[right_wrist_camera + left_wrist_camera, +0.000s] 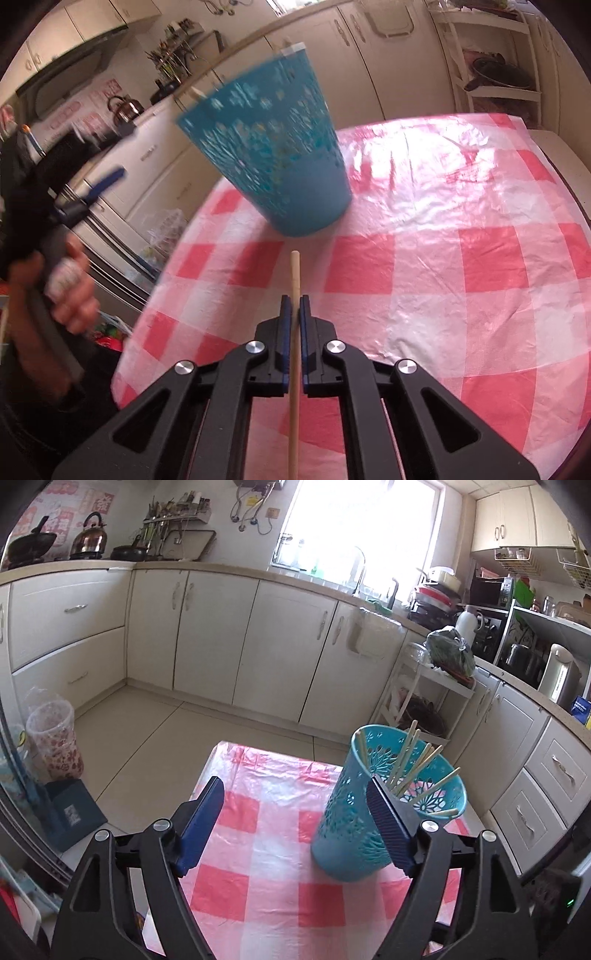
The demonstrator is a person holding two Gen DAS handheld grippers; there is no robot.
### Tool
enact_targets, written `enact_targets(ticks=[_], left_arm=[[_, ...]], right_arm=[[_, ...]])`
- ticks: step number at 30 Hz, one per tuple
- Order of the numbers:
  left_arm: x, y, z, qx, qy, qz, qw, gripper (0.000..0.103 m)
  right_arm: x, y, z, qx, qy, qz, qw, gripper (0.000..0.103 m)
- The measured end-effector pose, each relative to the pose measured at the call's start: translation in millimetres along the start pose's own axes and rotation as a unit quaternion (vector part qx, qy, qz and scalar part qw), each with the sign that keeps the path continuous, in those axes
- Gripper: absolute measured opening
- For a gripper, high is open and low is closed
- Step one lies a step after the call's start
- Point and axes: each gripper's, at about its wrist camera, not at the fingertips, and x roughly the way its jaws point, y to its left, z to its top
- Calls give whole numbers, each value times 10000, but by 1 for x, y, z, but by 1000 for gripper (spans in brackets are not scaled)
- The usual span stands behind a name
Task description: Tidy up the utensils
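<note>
The left gripper (295, 823) had its jaws wide apart with nothing between the blue pads – it hung over the table (258, 878), which was covered in a pink and white checked cloth. The teal plastic holder (351, 823) stood on the cloth, just at the gripper's right finger (388, 830), which overlapped its rim; touching or not, could not tell. The holder looked tilted in both views and was blurred in the right wrist view. Several pale chopsticks (410, 764) stuck out of its open top, leaning at different angles.

The right gripper (294, 314) was closed tight on a single wooden chopstick (294, 280) – the stick ran straight along the jaws, its tip poking out in front, the rest passing back under the camera. That tip pointed at the base of the teal holder (273, 147), short of it, above the checked table (461, 258).

At the left edge of the right wrist view a person's hand (70, 295) gripped the handle of the other gripper (99, 184), one blue pad showing
</note>
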Motion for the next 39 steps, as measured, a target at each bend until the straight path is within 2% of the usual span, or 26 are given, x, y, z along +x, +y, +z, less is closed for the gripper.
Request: enact_targets(ticks=[4,7,11,14,16,18,20,21,22,23,26,28,31,32,34,37,38,39], left_arm=[[3,12,-1,-245,110,-15,9996,77],[2,17,-1,-369,86,-65,9993,79],[4,18,0,-392,102,-88,9991,79],[9,21,1,-507,179,-54,9985,79],[14,25,0,-602,296,-9,9977,79],[21,30,-2,-705,427,39,9966,79],[27,38,-4,-860,551,97,9947,79],[27,45,-4,-1021,567,171,9930,79],[27,54,-3,-1208,574,234,9907,79],[25,64,0,-1420,565,254,9879,79],[11,88,10,-1793,274,406,9826,79],[1,99,14,-1882,91,534,9806,80],[-1,108,16,-2016,49,577,9777,80],[0,108,16,-2033,73,565,9775,80],[3,107,15,-2010,114,519,9781,80],[0,104,16,-1933,86,468,9800,80],[-2,103,17,-1908,54,469,9805,80],[-4,102,17,-1886,21,475,9809,80]], right_arm=[[-37,17,41,156,-692,752,9946,5],[-56,41,89,-37,-1293,1044,9861,4],[-62,71,143,-413,-1764,1179,9764,4],[-59,80,159,-587,-1765,1073,9767,3],[-54,80,155,-685,-1477,988,9817,3],[-43,75,138,-698,-961,882,9890,4],[-18,72,107,-737,-329,766,9938,21],[-3,72,89,-772,-38,669,9948,46],[15,73,73,-821,290,641,9941,47],[36,75,56,-856,605,573,9928,47],[93,89,23,-1193,1203,336,9850,35],[125,97,14,-1441,1356,-14,9802,33],[163,105,2,-1809,1619,-509,9687,28],[166,109,-3,-2100,1458,-701,9642,24],[166,111,-5,-2295,1500,-841,9580,7],[151,106,-2,-2175,1396,-745,9631,6],[138,106,2,-2089,1287,-617,9675,6],[121,105,9,-1844,1147,-307,9757,6]])
